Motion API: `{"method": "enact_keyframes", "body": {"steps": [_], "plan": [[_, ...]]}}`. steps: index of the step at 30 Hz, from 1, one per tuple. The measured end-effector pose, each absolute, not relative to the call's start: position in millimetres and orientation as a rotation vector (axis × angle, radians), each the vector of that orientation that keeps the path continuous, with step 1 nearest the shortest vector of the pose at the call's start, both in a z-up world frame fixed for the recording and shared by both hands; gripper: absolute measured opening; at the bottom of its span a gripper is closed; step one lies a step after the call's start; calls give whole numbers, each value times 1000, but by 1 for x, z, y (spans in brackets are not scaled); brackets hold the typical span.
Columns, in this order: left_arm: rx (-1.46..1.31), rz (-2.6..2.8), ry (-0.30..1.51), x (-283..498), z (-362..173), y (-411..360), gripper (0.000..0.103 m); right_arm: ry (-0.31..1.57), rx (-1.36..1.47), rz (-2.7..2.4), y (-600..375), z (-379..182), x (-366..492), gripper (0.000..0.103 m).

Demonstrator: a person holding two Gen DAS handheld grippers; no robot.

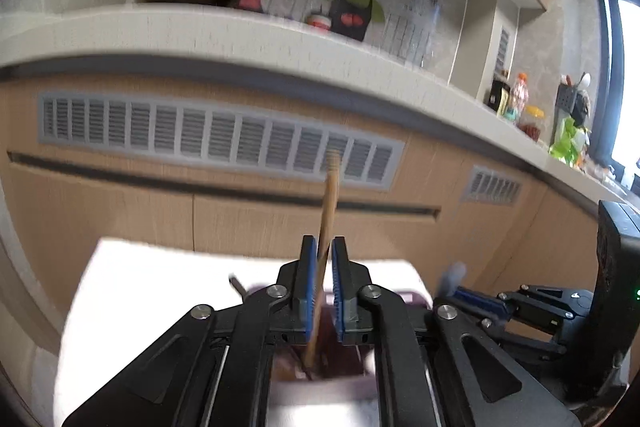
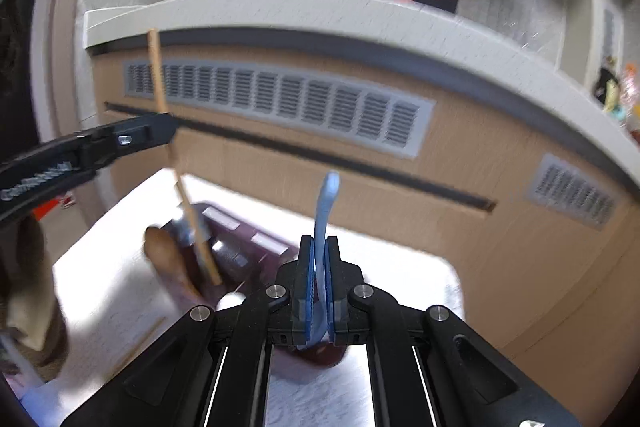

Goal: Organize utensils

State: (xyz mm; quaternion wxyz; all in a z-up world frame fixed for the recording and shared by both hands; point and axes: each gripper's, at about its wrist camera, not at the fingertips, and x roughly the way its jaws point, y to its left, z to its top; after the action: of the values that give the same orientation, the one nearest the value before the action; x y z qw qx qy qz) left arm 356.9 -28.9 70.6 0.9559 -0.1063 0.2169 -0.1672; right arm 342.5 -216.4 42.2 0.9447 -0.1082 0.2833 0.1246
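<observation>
**Both grippers loaded over the tray**

Left gripper (image 1: 322,247) clamps a wooden chopstick (image 1: 329,203); right gripper (image 2: 319,247) clamps a blue utensil handle (image 2: 326,203). Below: dark purple tray (image 2: 240,243) on white table (image 2: 100,287). Beyond: wood cabinet (image 1: 120,211).

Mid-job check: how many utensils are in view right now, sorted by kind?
Light wooden chopsticks: 2 (held chopstick in left gripper; loose chopstick on white table)
Brown wooden spoon: 1
Pale blue plastic utensil, in right gripper: 1
Blurred metal utensil, kind unclear: 1
Total: 5
</observation>
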Motion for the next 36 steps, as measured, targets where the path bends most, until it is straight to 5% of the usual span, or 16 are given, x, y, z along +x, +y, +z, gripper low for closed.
{"method": "enact_keyframes", "body": {"steps": [4,8,13,18,36], "plan": [[-229,-314,447,338,68,-20,57,572,-157,252,-224,36,321,52],[-208,-262,475,302,73,-14,71,536,-115,220,-233,40,280,64],[-141,-195,492,243,67,-15,92,495,-55,184,-241,45,225,97],[-67,-148,470,179,52,-27,103,509,4,120,-249,40,180,101],[-12,-122,486,120,33,-55,103,522,-1,9,-255,16,123,101]]}}
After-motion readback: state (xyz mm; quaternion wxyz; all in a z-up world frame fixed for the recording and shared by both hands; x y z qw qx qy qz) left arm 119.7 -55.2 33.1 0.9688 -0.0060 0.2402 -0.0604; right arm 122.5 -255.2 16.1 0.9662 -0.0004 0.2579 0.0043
